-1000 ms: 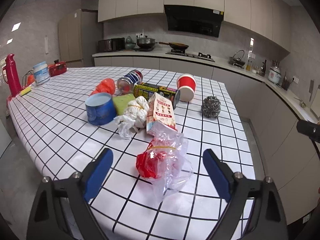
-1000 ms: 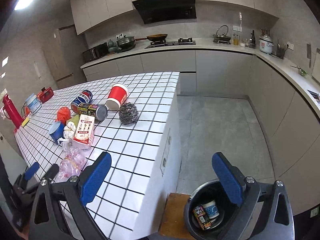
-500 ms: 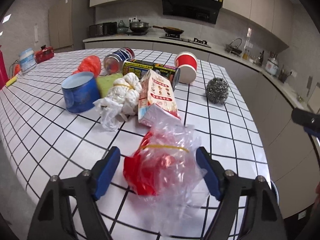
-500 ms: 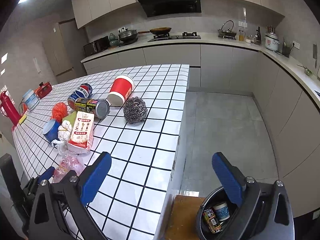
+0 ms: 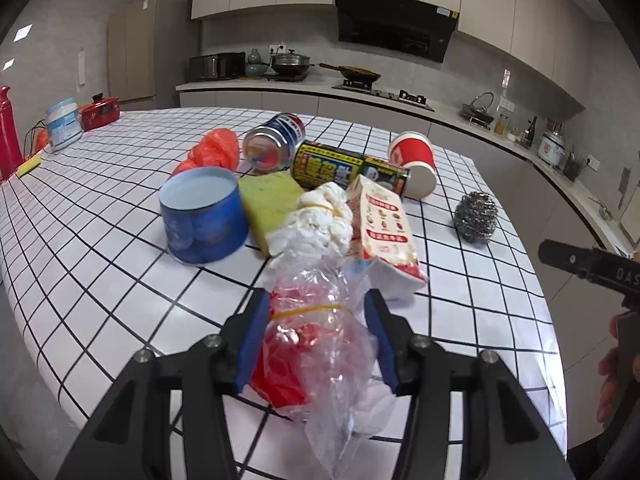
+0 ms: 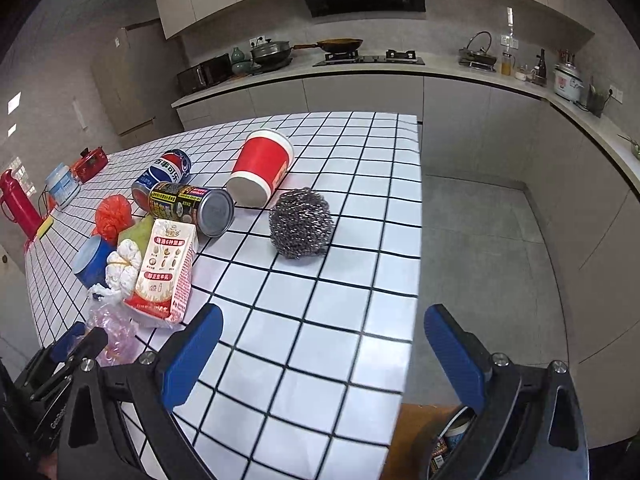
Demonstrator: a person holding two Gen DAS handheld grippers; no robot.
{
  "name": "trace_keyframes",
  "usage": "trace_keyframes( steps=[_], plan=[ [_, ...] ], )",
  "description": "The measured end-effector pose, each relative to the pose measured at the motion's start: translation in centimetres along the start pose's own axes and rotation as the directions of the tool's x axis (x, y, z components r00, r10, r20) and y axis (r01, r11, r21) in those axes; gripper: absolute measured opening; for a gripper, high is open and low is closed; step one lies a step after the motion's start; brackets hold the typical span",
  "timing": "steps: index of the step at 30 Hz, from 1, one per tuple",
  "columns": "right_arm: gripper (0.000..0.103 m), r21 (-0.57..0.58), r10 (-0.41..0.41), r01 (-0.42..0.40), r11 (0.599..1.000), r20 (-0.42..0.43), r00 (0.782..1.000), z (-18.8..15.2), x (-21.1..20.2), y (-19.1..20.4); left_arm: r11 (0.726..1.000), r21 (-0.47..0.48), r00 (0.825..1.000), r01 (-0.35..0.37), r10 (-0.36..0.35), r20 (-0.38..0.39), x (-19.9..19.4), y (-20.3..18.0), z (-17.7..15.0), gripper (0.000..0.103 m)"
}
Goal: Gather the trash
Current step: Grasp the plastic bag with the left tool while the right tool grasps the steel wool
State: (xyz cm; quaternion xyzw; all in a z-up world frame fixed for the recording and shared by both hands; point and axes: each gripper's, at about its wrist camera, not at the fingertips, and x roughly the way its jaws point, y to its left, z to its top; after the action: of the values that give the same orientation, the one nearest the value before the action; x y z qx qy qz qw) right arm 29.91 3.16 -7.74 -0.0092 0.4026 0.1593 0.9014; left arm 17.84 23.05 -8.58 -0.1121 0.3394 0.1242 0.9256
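Squeezing our left gripper (image 5: 316, 334) around the clear plastic bag (image 5: 320, 344) near the front edge of the tiled table (image 5: 480, 320), blue pads pressed into both sides just below its yellow rubber band. We'd guess it's super light, crinkly and slippery, so taking it at that tied neck looks safest. Our right gripper (image 6: 320, 354) hangs wide open with nothing in it, over the table edge above the bin (image 6: 452, 436)
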Motion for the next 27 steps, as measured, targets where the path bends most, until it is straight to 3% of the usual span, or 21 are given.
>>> trace_keyframes(
  steps=[3,8,13,21,27],
  plan=[
    [0.102,0.000,0.008,-0.008,1.000,-0.011,1.000,0.3,1.0,0.7,1.000,-0.023,1.000,0.018,-0.018,0.008,-0.2,0.1,-0.5,0.076],
    [0.102,-0.013,0.011,-0.011,1.000,-0.031,0.999,0.2,2.4,1.4,0.999,-0.019,0.999,0.037,-0.037,-0.005,0.9,0.2,-0.8,0.076],
    [0.102,-0.005,0.007,-0.008,1.000,-0.042,0.999,0.4,3.3,1.3,0.997,-0.036,0.998,0.067,-0.067,-0.003,1.4,1.5,0.0,0.065],
    [0.102,-0.018,0.007,-0.008,1.000,-0.059,0.998,2.2,6.3,2.2,0.998,-0.063,1.000,-0.014,0.015,0.012,1.9,4.7,0.9,0.065],
    [0.102,-0.018,-0.026,0.025,1.000,-0.071,0.997,4.2,9.4,2.6,0.998,-0.064,1.000,-0.016,0.016,-0.001,3.1,5.5,2.2,0.065]
  ],
)
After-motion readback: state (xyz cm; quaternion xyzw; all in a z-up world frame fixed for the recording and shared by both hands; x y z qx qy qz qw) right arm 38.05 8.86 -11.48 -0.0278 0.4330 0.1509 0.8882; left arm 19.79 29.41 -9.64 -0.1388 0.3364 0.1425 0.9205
